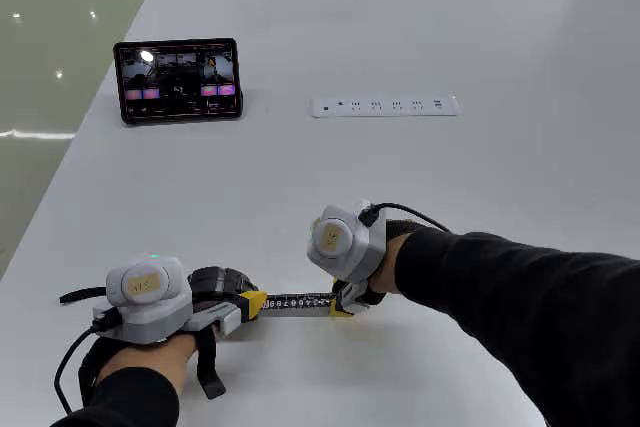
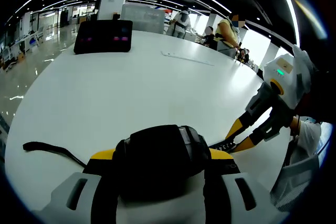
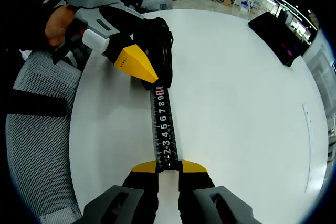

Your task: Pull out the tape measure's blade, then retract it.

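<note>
Right gripper view: right gripper point(image 3: 168, 167) pinches blade point(image 3: 164, 129); left gripper point(image 2: 160, 161) apparently clamps case point(image 3: 159, 43).

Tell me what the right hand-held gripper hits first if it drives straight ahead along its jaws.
Following the blade it pinches, the right hand-held gripper would likely meet the tape measure case first, clamped by the left hand-held gripper.
</note>
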Motion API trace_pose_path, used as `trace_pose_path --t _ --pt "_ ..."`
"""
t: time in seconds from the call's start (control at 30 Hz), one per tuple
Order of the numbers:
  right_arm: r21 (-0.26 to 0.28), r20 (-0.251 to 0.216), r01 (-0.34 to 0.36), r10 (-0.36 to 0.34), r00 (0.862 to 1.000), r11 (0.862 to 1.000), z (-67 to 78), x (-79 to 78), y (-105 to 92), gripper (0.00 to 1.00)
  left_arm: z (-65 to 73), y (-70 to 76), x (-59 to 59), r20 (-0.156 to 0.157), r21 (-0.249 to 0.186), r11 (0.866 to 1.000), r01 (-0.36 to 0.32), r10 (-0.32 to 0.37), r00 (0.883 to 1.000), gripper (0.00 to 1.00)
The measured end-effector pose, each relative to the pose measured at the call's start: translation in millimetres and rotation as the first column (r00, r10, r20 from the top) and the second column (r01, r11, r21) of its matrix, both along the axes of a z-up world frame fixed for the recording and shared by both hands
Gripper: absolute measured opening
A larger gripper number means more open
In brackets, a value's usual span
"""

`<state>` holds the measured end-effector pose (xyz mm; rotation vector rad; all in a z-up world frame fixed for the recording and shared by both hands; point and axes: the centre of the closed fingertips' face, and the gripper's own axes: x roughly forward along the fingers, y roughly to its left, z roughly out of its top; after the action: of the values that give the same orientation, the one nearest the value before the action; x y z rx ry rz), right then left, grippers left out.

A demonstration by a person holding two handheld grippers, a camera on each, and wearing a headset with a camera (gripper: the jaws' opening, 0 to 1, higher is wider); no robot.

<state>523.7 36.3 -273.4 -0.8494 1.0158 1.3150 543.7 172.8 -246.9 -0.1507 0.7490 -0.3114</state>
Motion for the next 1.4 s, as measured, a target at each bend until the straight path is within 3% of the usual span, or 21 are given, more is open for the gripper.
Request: trace_pose_path --t 0.13,0.93,1.13,1.4 --pt "0.005 -0.017 0.019 -0.019 1.000 1.000 0.6 1.3 1.4 0.10 -0.4 0.4 0.9 0.003 -0.008 1.000 -0.002 0.002 1.000 0.61" --pt "0.028 -0.002 0.006 -0.006 1.000 1.000 0.5 0.8 11.7 0.10 0.1 -0.3 -0.1 -0.003 -0.021 1.000 -0.004 0.004 1.000 0.61" --pt "0.042 0.004 -0.018 0.018 1.000 0.999 0.5 1.5 14.1 0.10 0.2 -0.2 0.0 -0.005 -0.025 1.000 -0.003 0.003 1.000 0.61" --pt "0.073 -0.008 0.003 -0.002 1.000 0.997 1.0 2.0 19.1 0.10 0.0 -0.3 0.1 -0.008 -0.026 1.000 -0.001 0.001 1.000 0.61"
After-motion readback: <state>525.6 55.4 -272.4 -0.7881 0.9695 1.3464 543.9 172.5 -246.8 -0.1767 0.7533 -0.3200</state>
